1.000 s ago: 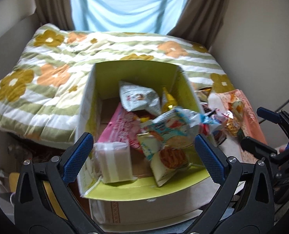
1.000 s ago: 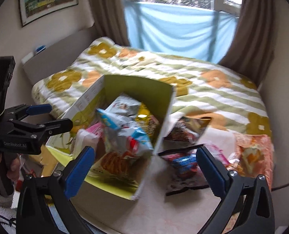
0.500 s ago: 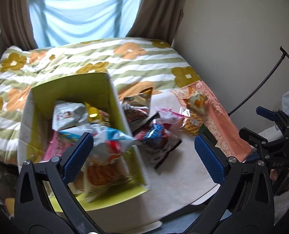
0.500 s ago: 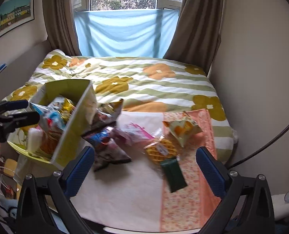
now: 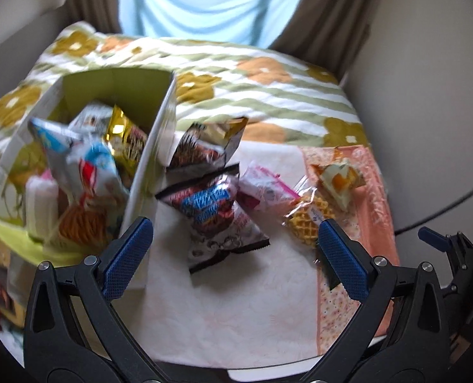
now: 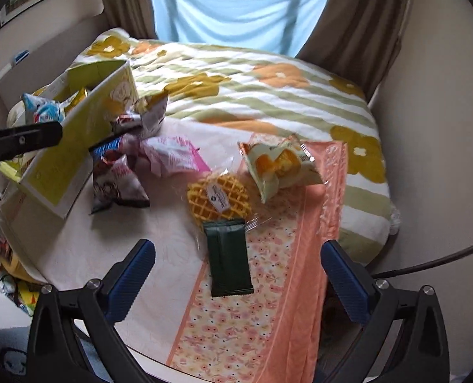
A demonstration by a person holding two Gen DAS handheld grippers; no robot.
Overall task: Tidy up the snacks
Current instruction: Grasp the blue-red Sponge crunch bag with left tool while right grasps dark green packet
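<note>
A yellow-green cardboard box (image 5: 159, 134) (image 6: 77, 146) at the left holds several snack bags. Loose on the table lie a dark chip bag (image 5: 217, 214) (image 6: 115, 178), a gold-topped bag (image 5: 210, 143), a pink packet (image 5: 265, 188) (image 6: 172, 156), a waffle in clear wrap (image 5: 309, 220) (image 6: 218, 198), an orange pastry bag (image 5: 338, 178) (image 6: 277, 166) and a dark green packet (image 6: 228, 261). My left gripper (image 5: 233, 258) is open above the table in front of the chip bag. My right gripper (image 6: 236, 281) is open over the green packet, touching nothing.
The table carries a white cloth (image 5: 236, 303) and an orange floral runner (image 6: 268, 319). Behind lies a bed with a flowered striped quilt (image 6: 268, 95), then curtains and a window. A wall and a black cable (image 6: 427, 261) stand at the right. Bags lie on the floor at the left (image 6: 10, 284).
Both grippers swung right, from over the box to the loose snacks on the table. The right view now centres the green packet and waffle. Both stay open and empty.
</note>
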